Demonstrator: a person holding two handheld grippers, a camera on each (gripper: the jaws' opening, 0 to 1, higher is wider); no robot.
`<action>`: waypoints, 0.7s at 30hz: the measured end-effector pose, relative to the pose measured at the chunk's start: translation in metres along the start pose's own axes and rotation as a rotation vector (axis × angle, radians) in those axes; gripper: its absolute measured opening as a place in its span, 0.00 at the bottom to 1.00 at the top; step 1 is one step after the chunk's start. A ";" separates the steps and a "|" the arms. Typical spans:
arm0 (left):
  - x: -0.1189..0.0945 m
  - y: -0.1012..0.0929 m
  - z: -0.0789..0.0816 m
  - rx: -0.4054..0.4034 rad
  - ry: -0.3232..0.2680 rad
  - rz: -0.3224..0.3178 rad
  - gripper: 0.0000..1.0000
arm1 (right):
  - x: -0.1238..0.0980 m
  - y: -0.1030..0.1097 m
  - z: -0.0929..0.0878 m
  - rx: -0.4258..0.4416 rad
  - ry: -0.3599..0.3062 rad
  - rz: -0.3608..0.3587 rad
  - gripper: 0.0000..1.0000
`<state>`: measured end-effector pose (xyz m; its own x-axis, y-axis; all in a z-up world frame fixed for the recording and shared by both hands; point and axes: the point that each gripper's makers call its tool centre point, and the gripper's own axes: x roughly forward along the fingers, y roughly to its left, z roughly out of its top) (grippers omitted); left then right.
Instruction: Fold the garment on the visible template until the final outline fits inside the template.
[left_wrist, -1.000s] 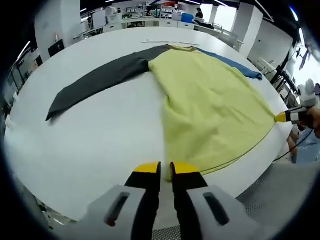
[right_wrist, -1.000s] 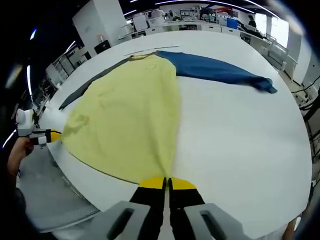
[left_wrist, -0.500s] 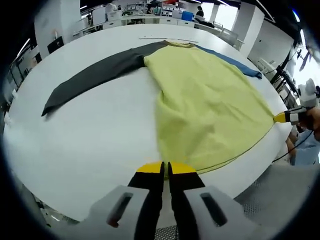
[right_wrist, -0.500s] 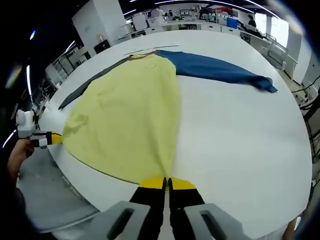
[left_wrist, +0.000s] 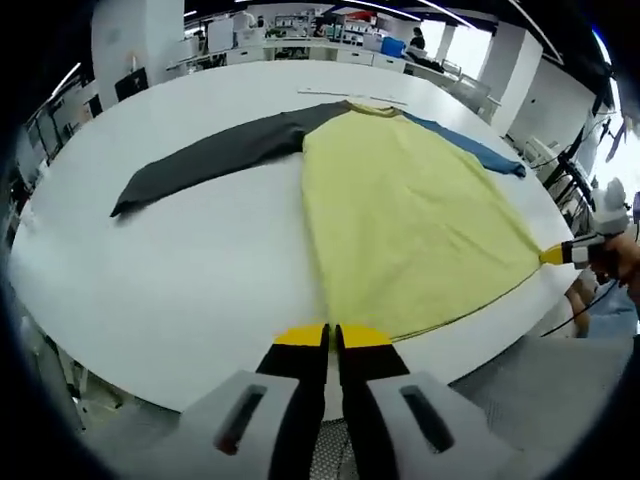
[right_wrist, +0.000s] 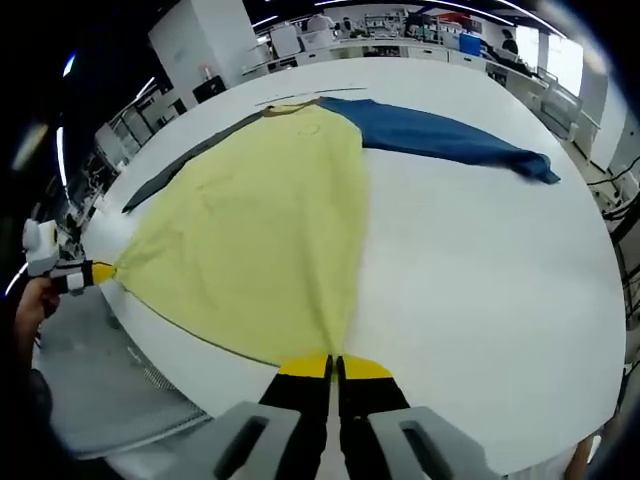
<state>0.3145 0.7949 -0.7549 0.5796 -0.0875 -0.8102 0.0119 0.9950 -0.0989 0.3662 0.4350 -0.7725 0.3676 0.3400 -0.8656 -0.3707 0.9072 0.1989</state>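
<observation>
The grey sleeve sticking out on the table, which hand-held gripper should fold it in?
Probably the left hand-held gripper. It is shut on the hem corner of the garment on the side where the grey sleeve lies. The right hand-held gripper is by the blue sleeve.

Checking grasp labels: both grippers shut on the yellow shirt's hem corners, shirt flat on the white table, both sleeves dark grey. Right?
Not quite: only one sleeve is dark grey; the other sleeve is blue, as the right gripper view shows. The rest holds: left gripper and right gripper are shut on the yellow shirt, flat on the white table.
</observation>
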 end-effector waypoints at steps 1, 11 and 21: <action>0.001 0.002 0.000 0.009 0.000 0.006 0.00 | -0.001 0.000 0.000 0.002 -0.004 0.003 0.00; 0.007 0.013 -0.009 0.034 0.043 0.020 0.00 | -0.003 0.003 -0.011 0.019 0.013 0.021 0.00; 0.008 0.010 -0.012 0.090 0.059 0.022 0.01 | -0.003 0.005 -0.012 -0.015 0.026 0.028 0.00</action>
<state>0.3097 0.8038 -0.7689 0.5312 -0.0654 -0.8447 0.0746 0.9968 -0.0303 0.3528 0.4356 -0.7747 0.3349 0.3587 -0.8713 -0.3937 0.8934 0.2165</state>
